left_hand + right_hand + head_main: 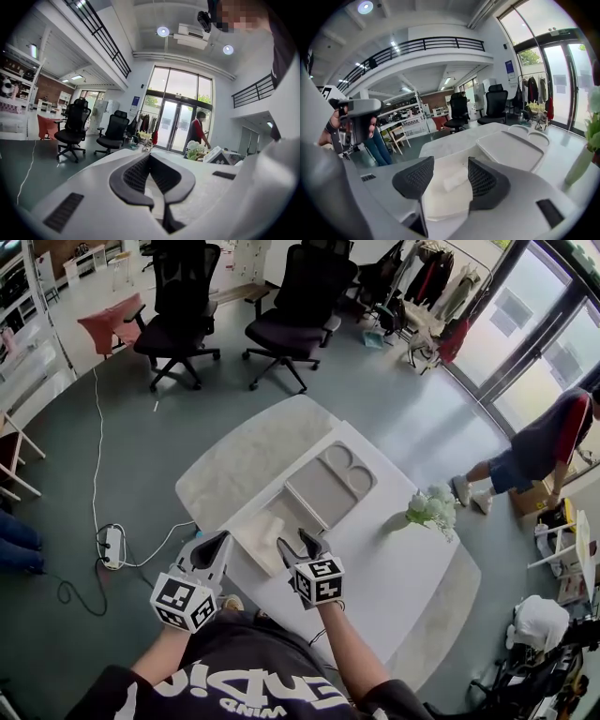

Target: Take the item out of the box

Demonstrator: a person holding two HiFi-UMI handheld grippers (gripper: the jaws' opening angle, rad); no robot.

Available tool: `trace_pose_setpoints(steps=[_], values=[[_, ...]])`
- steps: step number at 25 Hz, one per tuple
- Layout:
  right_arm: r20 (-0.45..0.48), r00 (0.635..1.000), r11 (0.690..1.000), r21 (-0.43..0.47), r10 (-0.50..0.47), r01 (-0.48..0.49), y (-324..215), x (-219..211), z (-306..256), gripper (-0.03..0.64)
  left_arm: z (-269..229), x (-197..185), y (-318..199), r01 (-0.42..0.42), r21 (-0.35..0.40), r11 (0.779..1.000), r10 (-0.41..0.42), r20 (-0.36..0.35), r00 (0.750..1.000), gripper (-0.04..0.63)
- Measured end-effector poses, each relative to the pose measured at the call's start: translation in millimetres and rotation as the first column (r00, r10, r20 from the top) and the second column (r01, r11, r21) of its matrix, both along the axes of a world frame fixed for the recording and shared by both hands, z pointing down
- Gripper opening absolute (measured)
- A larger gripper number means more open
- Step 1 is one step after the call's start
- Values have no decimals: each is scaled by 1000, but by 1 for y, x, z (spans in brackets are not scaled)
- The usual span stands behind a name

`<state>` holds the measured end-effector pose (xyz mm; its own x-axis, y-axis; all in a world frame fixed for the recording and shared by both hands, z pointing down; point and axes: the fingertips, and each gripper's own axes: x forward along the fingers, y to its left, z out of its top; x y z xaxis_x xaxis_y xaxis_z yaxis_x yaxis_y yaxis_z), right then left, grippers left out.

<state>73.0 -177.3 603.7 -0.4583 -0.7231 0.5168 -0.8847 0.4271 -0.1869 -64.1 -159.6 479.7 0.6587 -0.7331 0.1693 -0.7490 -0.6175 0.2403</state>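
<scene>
Since the white roll (455,177) in the box (440,204) looks light and soft, the open right gripper (448,165) should pinch its middle; the left gripper (150,157) sits closed.

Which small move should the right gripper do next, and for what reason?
Probably ease the right gripper down until its jaws straddle the white roll in the open box. The jaws stand apart and empty, and the roll shows lined up between them, not yet touched.

Open-topped box (258,540), tray (328,488) just beyond
</scene>
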Motion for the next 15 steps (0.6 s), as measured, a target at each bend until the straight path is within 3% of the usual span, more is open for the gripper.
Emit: trace_pose_setpoints(steps=[6,15], values=[[-44,999,994,-108,-31,26,-17,-6,37,232,4,-4,-3,6,-6,1000,-6,9,1000,9],[-124,986,958,-278,-108,70,-32,-18,80,252,9,-8,-10,20,-18,1000,-20,6,1000,9]])
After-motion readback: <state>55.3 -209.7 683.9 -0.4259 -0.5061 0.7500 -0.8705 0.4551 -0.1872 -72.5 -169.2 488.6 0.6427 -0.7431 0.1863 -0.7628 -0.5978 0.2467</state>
